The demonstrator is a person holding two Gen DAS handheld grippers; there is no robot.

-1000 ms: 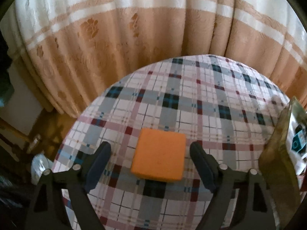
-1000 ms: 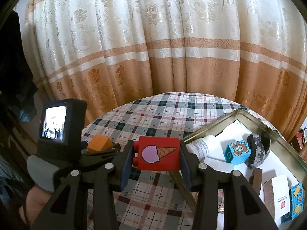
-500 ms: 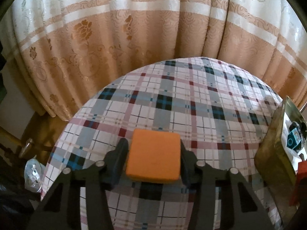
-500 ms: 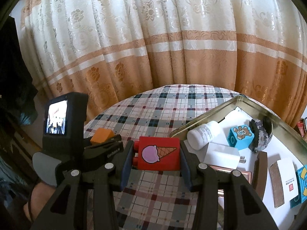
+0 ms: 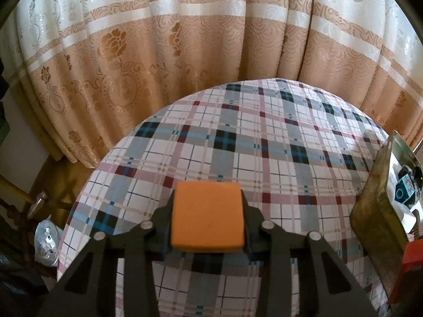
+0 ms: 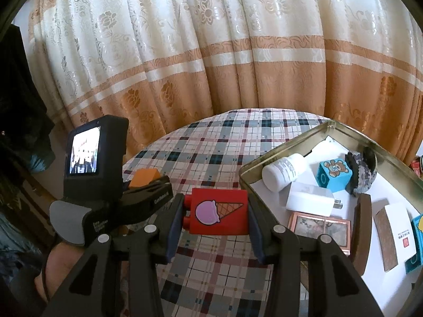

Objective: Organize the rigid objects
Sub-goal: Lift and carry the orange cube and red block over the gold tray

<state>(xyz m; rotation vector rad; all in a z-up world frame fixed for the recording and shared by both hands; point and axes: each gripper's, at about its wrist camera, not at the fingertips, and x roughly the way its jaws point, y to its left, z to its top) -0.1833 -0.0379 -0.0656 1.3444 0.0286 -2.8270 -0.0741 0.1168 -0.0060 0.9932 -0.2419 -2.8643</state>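
My left gripper (image 5: 207,218) is shut on an orange block (image 5: 207,216) and holds it above the plaid tablecloth (image 5: 264,142). The left gripper and the orange block (image 6: 144,177) also show at the left of the right wrist view. My right gripper (image 6: 215,214) is shut on a red brick with an ice-cream picture (image 6: 219,211), held above the cloth just left of a metal tin (image 6: 285,145). The tin holds a white bottle (image 6: 284,170), a blue bear cube (image 6: 334,175), a white plug (image 6: 309,199), and several other items.
The tin's wall (image 5: 375,203) stands at the right edge of the left wrist view. A patterned curtain (image 6: 238,52) hangs behind the round table. The table edge drops off at the left, with clutter on the floor (image 5: 45,237).
My left gripper closed on the orange block and lifted it off the cloth. My right gripper, still holding the red brick, moved nearer to the tin.
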